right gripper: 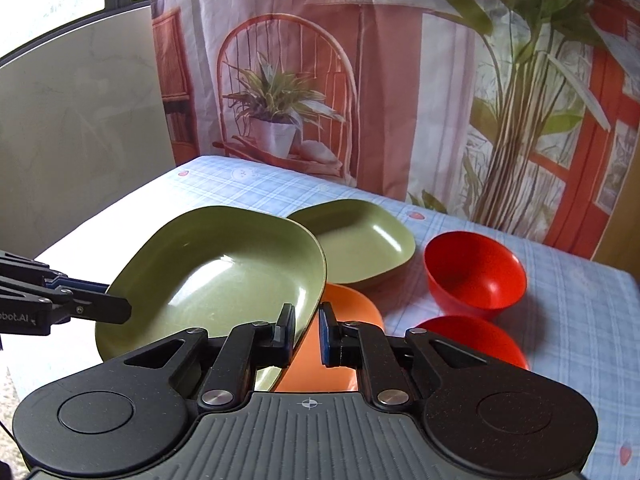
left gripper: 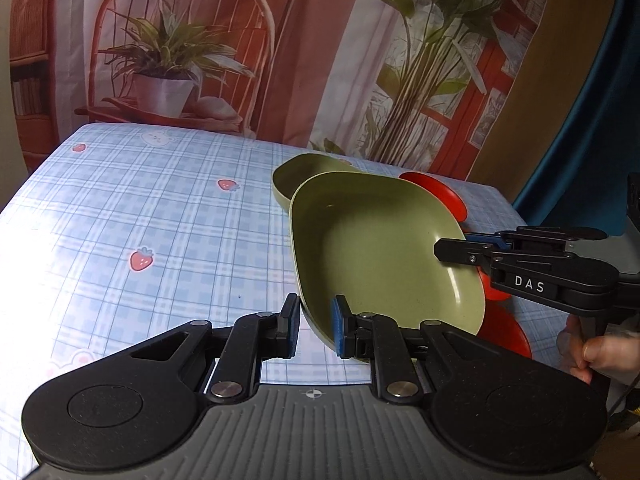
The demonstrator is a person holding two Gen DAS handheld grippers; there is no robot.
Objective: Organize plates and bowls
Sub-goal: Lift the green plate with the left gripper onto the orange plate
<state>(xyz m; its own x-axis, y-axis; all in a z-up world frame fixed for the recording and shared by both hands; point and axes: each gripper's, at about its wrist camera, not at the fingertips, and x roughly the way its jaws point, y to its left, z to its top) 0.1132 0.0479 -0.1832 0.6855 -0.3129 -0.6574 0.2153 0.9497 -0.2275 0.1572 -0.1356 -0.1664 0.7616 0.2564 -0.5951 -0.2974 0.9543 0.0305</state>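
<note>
I see both grippers, left [left gripper: 315,327] and right [right gripper: 307,333], part-open astride the tilted green plate [right gripper: 216,280] rim, orange bowl [right gripper: 344,320] beneath, red bowl [right gripper: 476,270] frame-right.

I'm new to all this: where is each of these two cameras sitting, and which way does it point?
Left wrist view: rides on the left hand-held gripper, looking forward along its fingers at the tilted green plate whose rim they straddle; the person's hand shows at right.
Right wrist view: rides on the right hand-held gripper, facing the same plate's opposite rim, with red bowls beyond.
Shared: the green plate, a second green plate, the checked tablecloth, and each other's gripper.
</note>
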